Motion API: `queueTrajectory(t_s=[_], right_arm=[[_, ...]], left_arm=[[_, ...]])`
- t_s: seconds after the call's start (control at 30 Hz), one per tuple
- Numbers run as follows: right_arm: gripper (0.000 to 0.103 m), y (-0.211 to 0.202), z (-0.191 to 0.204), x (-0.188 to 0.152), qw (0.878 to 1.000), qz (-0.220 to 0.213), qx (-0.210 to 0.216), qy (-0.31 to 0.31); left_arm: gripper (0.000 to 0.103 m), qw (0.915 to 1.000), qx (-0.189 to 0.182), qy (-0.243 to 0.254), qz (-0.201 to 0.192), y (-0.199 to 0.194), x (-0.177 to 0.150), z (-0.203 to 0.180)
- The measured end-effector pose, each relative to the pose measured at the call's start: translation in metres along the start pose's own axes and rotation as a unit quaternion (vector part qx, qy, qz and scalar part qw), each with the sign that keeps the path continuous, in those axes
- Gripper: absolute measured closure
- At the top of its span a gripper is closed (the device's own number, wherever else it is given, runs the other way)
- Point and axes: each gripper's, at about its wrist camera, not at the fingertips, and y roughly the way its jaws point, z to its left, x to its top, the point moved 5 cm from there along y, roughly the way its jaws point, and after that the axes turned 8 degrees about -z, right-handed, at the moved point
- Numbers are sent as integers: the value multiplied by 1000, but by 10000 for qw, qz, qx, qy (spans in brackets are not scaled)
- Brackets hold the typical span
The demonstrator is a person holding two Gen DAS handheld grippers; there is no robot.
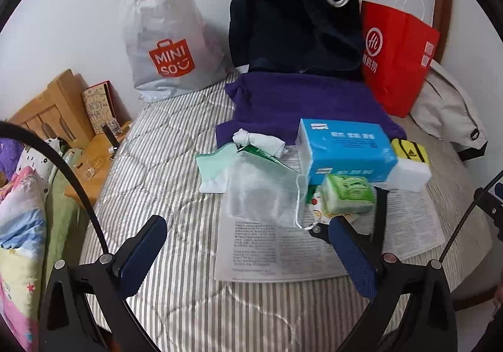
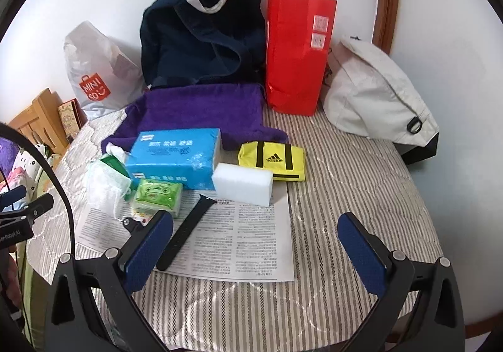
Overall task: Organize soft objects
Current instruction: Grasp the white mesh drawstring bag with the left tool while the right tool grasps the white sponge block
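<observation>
Both the left hand-held gripper [image 1: 248, 237] and the right hand-held gripper [image 2: 254, 234] hover released above the striped bed [image 2: 345, 182], where a blue tissue pack [image 2: 176, 157], white sponge [image 2: 243, 184] and purple towel [image 2: 201, 110] lie clustered.

My landmark is the red paper bag [image 2: 297, 53] standing against the wall. Left of it slumps a dark navy bag [image 2: 201, 34], further left a white Miniso bag [image 2: 100, 72], and a wooden nightstand [image 1: 53, 107] sits far left off the bed.
</observation>
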Motion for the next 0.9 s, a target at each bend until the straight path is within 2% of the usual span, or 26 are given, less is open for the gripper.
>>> queueTrajectory(t_s=[0.53, 0.73, 0.8, 0.9], right_arm=[[0, 82, -7, -25, 9980, 631, -63, -8], [0, 102, -10, -31, 9965, 834, -42, 43], [0, 108, -10, -33, 9960, 892, -33, 37], [0, 116, -11, -34, 9954, 958, -46, 44]], left_arm=[[0, 9979, -467, 199, 396, 102, -15, 6], [11, 9968, -610, 315, 418, 128, -16, 5], [25, 9958, -737, 229, 501, 135, -18, 4], [39, 9939, -948, 145, 552, 141, -18, 2]])
